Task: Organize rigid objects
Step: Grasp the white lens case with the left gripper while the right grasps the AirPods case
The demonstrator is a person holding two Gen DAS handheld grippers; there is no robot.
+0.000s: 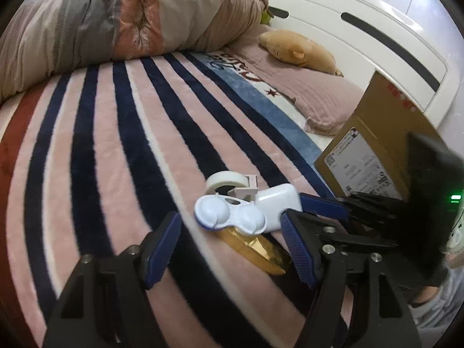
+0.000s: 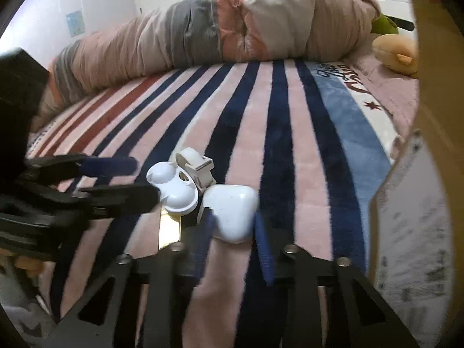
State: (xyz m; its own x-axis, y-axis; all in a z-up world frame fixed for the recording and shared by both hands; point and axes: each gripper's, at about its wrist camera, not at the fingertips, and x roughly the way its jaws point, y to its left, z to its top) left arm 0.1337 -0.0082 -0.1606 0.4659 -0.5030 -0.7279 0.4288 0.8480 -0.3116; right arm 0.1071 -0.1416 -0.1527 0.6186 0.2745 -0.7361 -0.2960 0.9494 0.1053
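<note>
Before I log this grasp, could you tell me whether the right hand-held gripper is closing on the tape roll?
No, the right hand-held gripper brackets the white charging case, while the tape roll lies beyond it.

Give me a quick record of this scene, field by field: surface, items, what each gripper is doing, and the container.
surface: striped blanket on a bed
items: white earbud case, white twin-dome case, tape dispenser, gold flat piece, clustered together
left gripper: jaws open, just short of the twin-dome case
right gripper: jaws either side of the earbud case; contact unclear
container: cardboard box, to the right of the cluster
</note>
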